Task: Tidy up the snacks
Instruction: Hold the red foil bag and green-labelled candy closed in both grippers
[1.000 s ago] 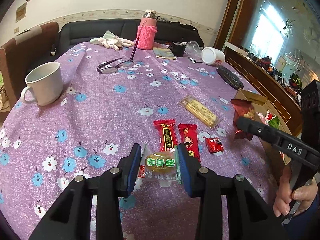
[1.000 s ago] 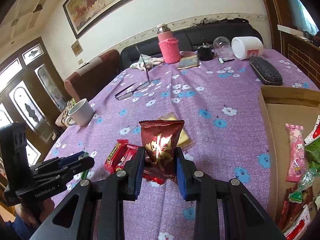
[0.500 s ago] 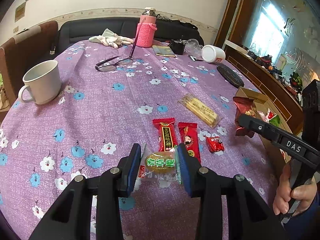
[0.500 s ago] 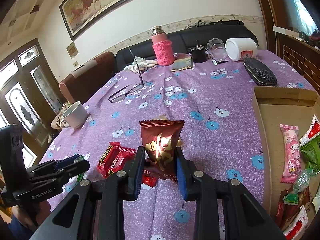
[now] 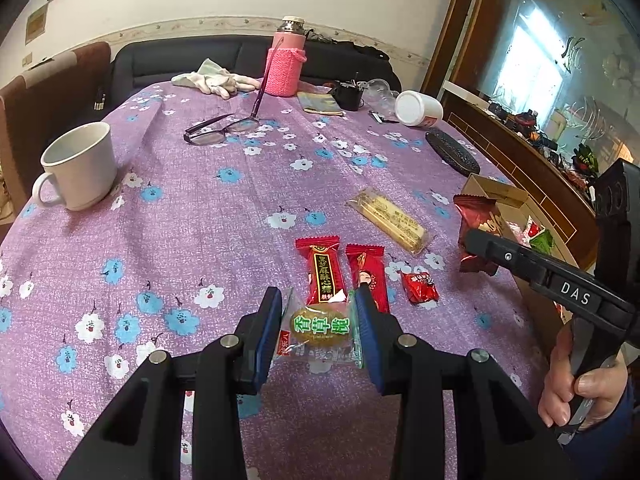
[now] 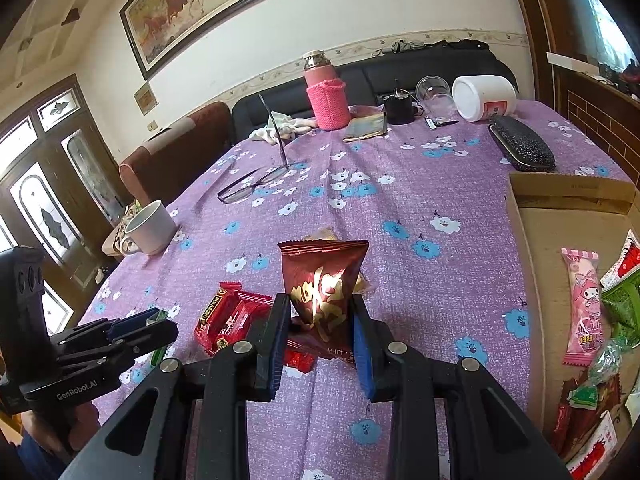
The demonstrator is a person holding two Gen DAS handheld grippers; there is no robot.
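nearest to the person, the left gripper (image 5: 318, 322) is clamped on a clear-wrapped cake with green lettering (image 5: 320, 327), its blue pads pressing the wrapper from both sides above the purple flowered tablecloth (image 5: 192, 240). the right gripper (image 6: 320, 320) is clenched on a dark red foil snack bag (image 6: 322, 284), which stands upright between its pads, lifted off the cloth; the hand (image 5: 580, 392) wrapped round that gripper's handle shows at the edge of the left wrist view.

taking the cardboard box (image 6: 568, 196) as the mark: it sits at the table's edge on the person's right and already holds a pink cartoon-print bar (image 6: 584, 304), green packets and more red wrappers. the held foil bag hangs just beside the box, on the side toward the table's middle. a little further from the box lie two long red wrapped bars (image 5: 340, 272) side by side, with a small red candy (image 5: 419, 287) between them and the box, and a yellow wafer pack (image 5: 390, 220) just beyond them.

beyond the box's far end lies a black glasses case (image 6: 522, 148). well away from the box, across the table, stands a white mug (image 5: 78, 166). farther back are a pair of spectacles (image 5: 218, 130), a tipped white jar (image 6: 484, 98), a pink knit-sleeved flask (image 5: 287, 62) and white gloves (image 5: 216, 80), all near the dark sofa (image 5: 180, 60).
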